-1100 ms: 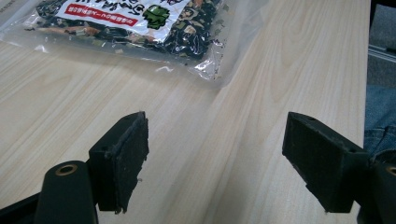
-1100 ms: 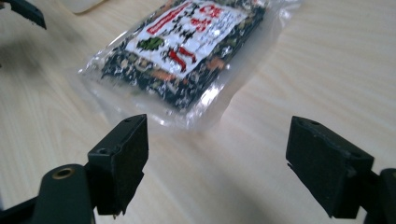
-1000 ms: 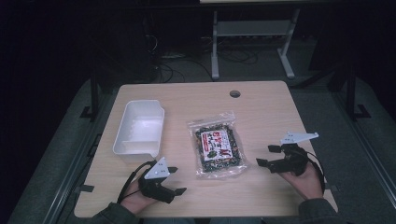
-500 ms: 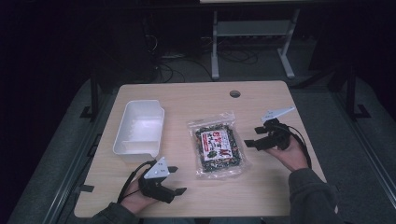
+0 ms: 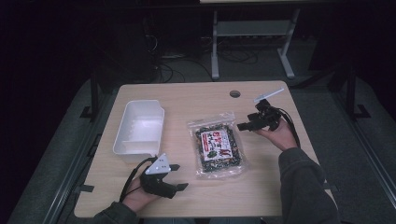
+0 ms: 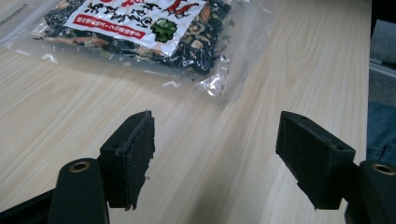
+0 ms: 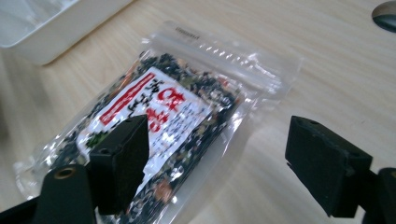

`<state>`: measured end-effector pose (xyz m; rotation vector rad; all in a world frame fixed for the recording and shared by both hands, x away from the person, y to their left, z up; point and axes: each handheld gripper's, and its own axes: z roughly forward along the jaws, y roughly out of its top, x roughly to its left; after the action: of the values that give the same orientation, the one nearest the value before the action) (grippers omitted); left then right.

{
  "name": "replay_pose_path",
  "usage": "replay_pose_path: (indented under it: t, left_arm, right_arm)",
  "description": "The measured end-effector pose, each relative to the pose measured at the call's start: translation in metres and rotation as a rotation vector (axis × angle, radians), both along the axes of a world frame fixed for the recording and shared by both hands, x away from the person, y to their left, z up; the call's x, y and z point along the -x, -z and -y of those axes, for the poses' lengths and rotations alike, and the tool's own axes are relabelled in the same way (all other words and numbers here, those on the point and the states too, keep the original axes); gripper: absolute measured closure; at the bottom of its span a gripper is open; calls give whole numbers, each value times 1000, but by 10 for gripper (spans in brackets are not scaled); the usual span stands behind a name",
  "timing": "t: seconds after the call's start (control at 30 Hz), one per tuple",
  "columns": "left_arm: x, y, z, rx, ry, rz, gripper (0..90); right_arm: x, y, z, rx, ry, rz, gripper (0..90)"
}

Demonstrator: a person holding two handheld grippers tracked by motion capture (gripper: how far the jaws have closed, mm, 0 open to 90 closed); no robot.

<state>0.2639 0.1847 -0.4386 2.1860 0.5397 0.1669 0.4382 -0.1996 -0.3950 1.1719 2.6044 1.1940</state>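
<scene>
**Right tool closes in on the snack bag**

High view: since a second ago the right tool (image 5: 252,125) has left the table's near right part and swung up and inward; it now hovers just right of the bag (image 5: 217,149), level with its upper edge, jaws spread and aimed at it. That reads as the start of a pick-up, probably bound for the white bin (image 5: 138,131) left of the bag. The left tool (image 5: 176,178) has not shifted: it rests below and left of the bag, jaws apart and holding nothing. The bag lies flat on the wooden table (image 5: 196,99), mid-table.

Left gripper view: a crinkled, glossy clear corner of the bag (image 6: 140,28) lies beyond the matte black, blocky pads (image 6: 133,154).

Right gripper view: the bag (image 7: 173,121) sits under the spread jaws, untouched; clear film, zip strip at the top, red-and-white label, dark flaky contents. The bin's smooth rim (image 7: 51,39) lies beyond it.
</scene>
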Motion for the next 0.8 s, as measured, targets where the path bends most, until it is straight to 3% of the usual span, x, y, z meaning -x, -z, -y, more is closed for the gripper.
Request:
replay_pose_path:
  t: [0.17, 0.23, 0.33, 0.43, 0.53, 0.57, 0.63, 0.7, 0.8]
  left_arm:
    - [-4, -3, 5, 24, -1, -1, 338]
    - [-6, -3, 9, 25, 0, -4, 353]
    - [-7, -3, 12, 27, 1, 8, 412]
    - [-9, -5, 19, 13, -11, 21, 468]
    - [-13, -4, 24, 8, -13, 18, 531]
    - [-16, -2, 29, 4, -17, 8, 558]
    - [-20, -1, 35, -11, -29, 23, 609]
    - [-24, 1, 41, -14, -40, 17, 664]
    - [-26, 4, 47, -30, -26, 8, 705]
  right_arm:
    - [-18, -1, -11, 17, -14, -21, 204]
    - [-24, 0, -15, 27, -19, -8, 215]
    - [-35, 5, -21, 59, -23, -34, 206]
    - [-44, 10, -26, 66, -20, -37, 218]
    - [-55, 11, -31, 101, -18, -69, 220]
    - [-57, 11, -33, 103, -17, -52, 228]
    - [-65, 11, -37, 125, -4, -78, 228]
    - [-71, 13, -40, 140, 13, -66, 261]
    - [-78, 16, -43, 149, 29, -106, 242]
